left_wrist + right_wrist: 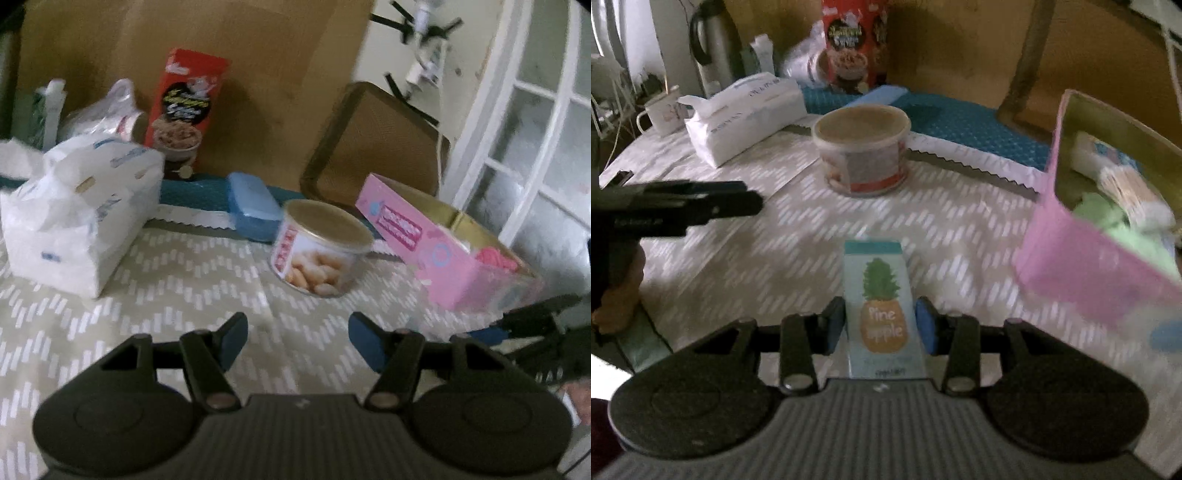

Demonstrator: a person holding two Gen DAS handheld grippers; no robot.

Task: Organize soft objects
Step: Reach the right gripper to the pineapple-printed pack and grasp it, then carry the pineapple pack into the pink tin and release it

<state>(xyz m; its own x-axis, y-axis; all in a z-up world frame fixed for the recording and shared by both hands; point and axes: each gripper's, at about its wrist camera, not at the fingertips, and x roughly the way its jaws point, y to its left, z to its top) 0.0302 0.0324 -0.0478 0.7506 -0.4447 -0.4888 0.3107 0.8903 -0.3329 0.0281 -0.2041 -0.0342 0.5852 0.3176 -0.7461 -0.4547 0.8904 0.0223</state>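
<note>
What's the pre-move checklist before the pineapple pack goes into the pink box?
1. Right gripper shut on pineapple pack: ok.
2. Pack held upright, print readable: ok.
3. Pink box open on top: ok.
4. Room left in the box beside the green item: cannot tell.
5. Left gripper open, holding nothing: ok.
6. Can off the direct line to the box: ok.

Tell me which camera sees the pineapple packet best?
The right wrist view. The pineapple packet sits front and centre there, pinched in the right claw, with its pineapple picture readable. The left wrist view doesn't show the packet, only the dark right claw at its right edge.
</note>
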